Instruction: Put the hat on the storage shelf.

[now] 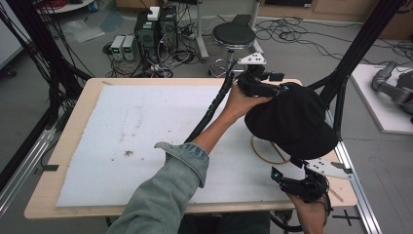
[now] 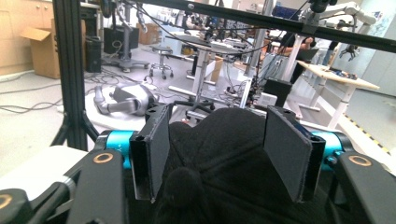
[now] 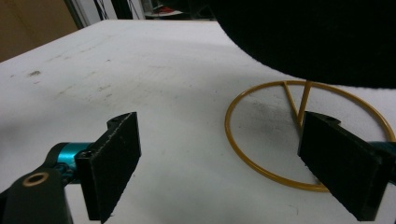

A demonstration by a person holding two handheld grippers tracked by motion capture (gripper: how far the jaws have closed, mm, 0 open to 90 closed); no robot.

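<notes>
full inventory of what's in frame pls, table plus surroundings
black cap: 1, black, raised over the table's right side, left gripper's jaws around its far edge
wire ring stand: 1, gold, on the mat under the cap
mat: 1, white, covering the table
table: 1, light wood
stool: 1, black seat, floor beyond the table
left gripper: 1, black and teal, at the cap
right gripper: 1, black and teal, open, near the ring stand
denim sleeve: 1, blue-grey, left arm
</notes>
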